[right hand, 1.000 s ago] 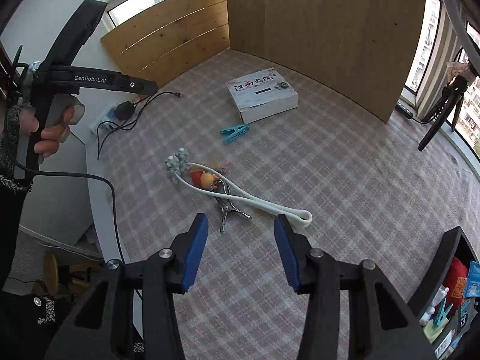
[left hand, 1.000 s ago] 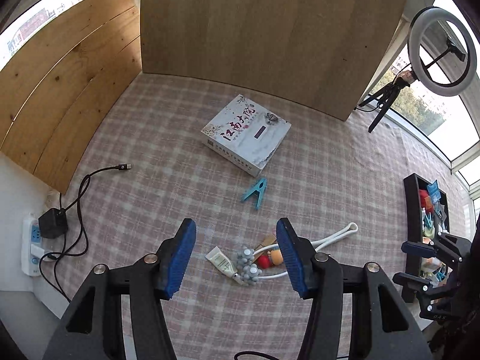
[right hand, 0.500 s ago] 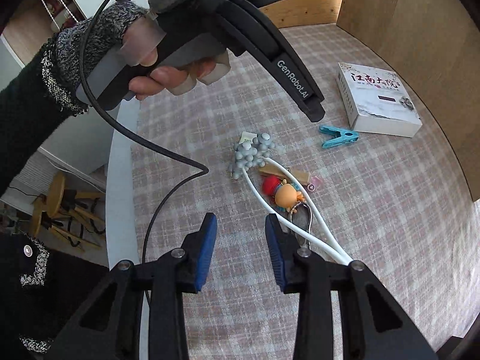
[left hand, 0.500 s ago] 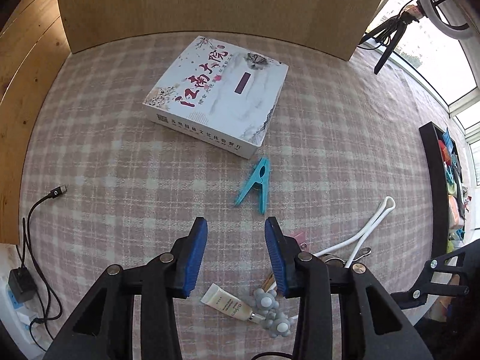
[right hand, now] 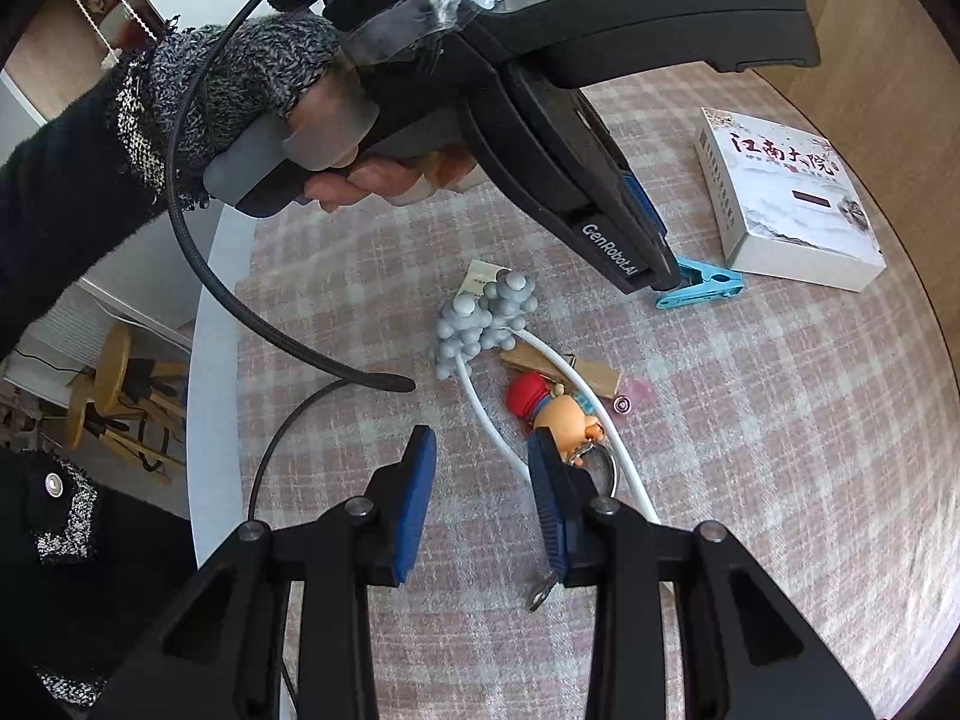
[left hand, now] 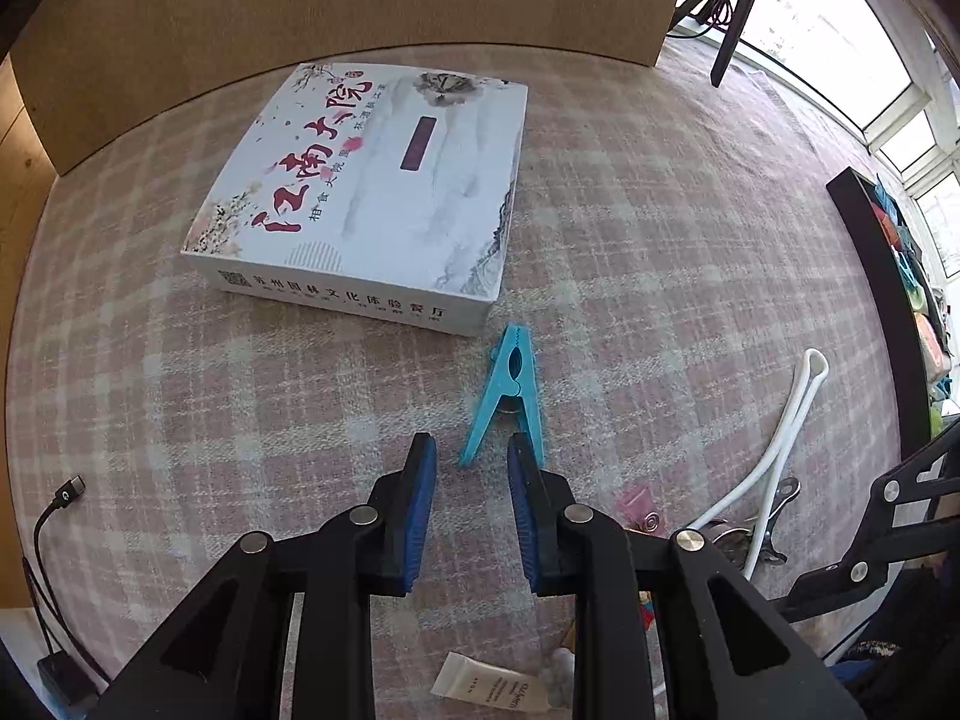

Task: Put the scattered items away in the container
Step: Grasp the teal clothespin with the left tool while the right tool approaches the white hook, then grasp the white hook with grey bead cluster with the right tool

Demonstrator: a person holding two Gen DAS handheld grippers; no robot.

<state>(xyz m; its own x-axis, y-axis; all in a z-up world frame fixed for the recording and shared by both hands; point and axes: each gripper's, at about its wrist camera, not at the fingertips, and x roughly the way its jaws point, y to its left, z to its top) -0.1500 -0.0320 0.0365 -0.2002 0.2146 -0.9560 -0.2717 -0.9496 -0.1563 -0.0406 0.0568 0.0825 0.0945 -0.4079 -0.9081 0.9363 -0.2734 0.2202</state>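
Note:
A blue clothespin (left hand: 507, 396) lies on the checked cloth in front of a white printed box (left hand: 372, 204). My left gripper (left hand: 471, 450) points down at it; its jaws are closing with the pin's two legs between them, and the pads do not visibly press. In the right wrist view its tip sits at the clothespin (right hand: 702, 288). My right gripper (right hand: 480, 450) is open over a white massager with grey balls (right hand: 480, 324), whose white arm runs between the fingers. A red-capped figure keychain (right hand: 552, 408) lies by the right finger. The black container (left hand: 870, 276) stands at the far right.
A small white tube (left hand: 492, 687), a wooden clip (right hand: 564, 366) and a metal clip (left hand: 774, 498) lie near the massager. A charger cable (left hand: 66, 492) trails at the left. Wooden boards (left hand: 360, 0) wall the back. The table edge (right hand: 204, 360) is at the left, a stool (right hand: 114, 384) beyond it.
Both grippers have come down close to the cloth. The left one has moved over the clothespin and narrowed its jaws. The right one has moved left to the massager pile and narrowed too.

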